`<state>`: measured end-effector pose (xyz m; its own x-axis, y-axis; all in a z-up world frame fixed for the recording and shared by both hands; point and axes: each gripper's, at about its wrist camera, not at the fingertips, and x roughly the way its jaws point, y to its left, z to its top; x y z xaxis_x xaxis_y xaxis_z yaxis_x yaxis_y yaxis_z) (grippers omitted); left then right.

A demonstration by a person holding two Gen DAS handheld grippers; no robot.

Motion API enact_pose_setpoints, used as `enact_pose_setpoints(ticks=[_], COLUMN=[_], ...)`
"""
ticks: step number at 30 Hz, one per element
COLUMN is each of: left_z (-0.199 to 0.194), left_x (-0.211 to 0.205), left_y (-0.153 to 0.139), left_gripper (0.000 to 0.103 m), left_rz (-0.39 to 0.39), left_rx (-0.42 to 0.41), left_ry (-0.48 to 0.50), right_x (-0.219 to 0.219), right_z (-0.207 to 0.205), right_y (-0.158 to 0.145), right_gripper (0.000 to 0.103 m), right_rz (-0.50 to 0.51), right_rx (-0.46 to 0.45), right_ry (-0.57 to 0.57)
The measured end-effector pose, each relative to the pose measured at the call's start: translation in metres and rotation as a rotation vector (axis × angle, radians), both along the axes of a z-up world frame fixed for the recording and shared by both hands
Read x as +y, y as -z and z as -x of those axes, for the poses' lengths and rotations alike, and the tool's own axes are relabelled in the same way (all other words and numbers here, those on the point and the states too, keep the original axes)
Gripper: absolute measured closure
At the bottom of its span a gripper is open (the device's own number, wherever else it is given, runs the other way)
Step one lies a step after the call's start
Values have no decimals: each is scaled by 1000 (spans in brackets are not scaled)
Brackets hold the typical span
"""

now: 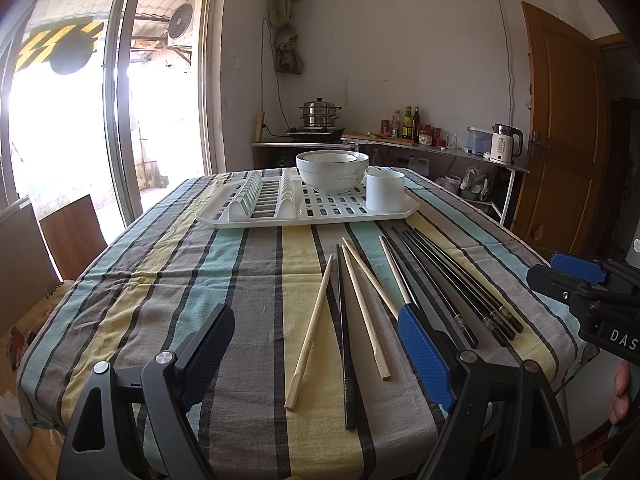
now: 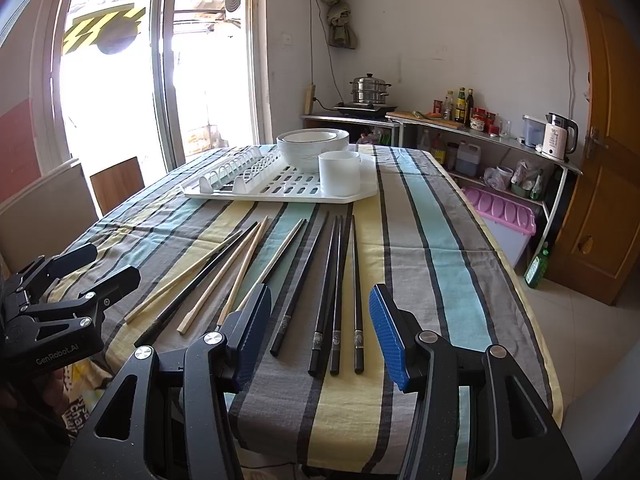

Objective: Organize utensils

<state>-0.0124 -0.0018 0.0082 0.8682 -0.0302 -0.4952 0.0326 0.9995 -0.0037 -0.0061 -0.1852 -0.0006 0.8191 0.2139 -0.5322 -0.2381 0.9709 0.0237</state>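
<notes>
Left wrist view: our left gripper (image 1: 316, 344) hung over the striped tablecloth (image 1: 248, 264), jaws spread wide and empty. Beneath it lay four wooden chopsticks (image 1: 310, 334) and one black chopstick (image 1: 345, 336); four more black chopsticks (image 1: 460, 280) lay to their right. Behind stood the white drying rack (image 1: 224, 216) with stacked bowls (image 1: 332, 170) and a white cup (image 1: 385, 190). Right wrist view: our right gripper (image 2: 320, 336) was likewise released, empty, above the grouped black chopsticks; the rack lay beyond, well apart
</notes>
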Motion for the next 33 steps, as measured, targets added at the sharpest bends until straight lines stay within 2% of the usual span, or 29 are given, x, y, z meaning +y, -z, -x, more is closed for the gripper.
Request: enact_pose_setpoints(ticks=[6,15,18,24,29,33], left_z=[-3,-26,-42,-77,-105,-125], left_x=[3,5,10,21,28,29], left_y=[1,9,13,25,33,38], left_gripper=[19,19,26,26,31,39], left_rz=[13,-27,-27,-12,-17,1], left_rx=[4,55,89,175,233,279], left_ry=[6,4,-9,21,39,80], right_x=[2,1,1,1,6,14], right_z=[-3,-18,-27,-49,-73,-93], right_y=[1,8,9,13,15,18], right_gripper=[51,51,51,51,51,53], right_rz=[-3,-7,-5,-3,7,5], right_rx=[6,23,31,64,98,131], right_ry=[-2,3,5,-4,-15,-38])
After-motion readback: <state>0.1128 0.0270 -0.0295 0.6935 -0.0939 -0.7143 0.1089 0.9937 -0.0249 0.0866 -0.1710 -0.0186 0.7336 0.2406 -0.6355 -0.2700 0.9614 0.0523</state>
